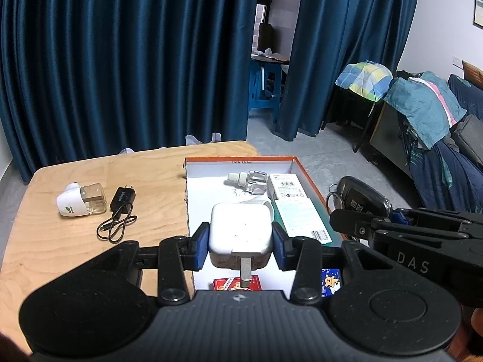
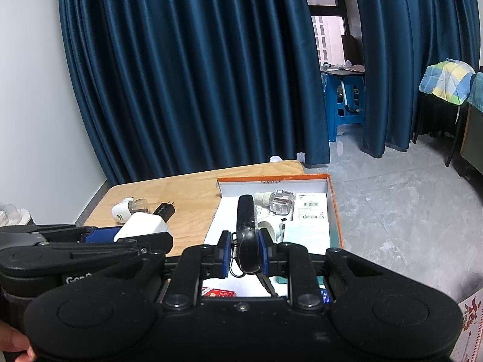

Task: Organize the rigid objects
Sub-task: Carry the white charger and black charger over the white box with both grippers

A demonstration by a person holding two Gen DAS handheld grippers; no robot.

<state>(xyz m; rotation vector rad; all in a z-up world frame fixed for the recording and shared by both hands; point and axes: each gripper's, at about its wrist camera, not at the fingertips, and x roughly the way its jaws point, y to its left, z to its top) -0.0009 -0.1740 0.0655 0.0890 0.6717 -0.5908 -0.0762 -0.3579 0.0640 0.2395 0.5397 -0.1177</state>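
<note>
The wooden table (image 1: 90, 253) spreads under me, and the orange-rimmed box (image 1: 305, 170) sits at its right side, open and white inside. Inside the box lie a pale green flat packet (image 1: 299, 215), a white carton with small print (image 1: 285, 187), a clear glass bottle with a white cap (image 1: 252, 181) on its side near the far wall, and, at the near end, a red pack (image 1: 232, 283) and a blue pack with a cartoon bear (image 1: 330, 282). My left claw (image 1: 240, 241) is clenched on the white charger block (image 1: 240, 230), blue pads pressed to both its sides, metal prongs facing my camera, held above the box's near half. My right claw (image 2: 244, 252) grips the black car key (image 2: 246, 232) edge-on over the box, its ring hanging beside the pads. Out on the table, well left of the box, rest a white-and-clear plug-in device (image 1: 80, 200) and a black adapter (image 1: 122, 199) with its looped cable (image 1: 116, 226).
</note>
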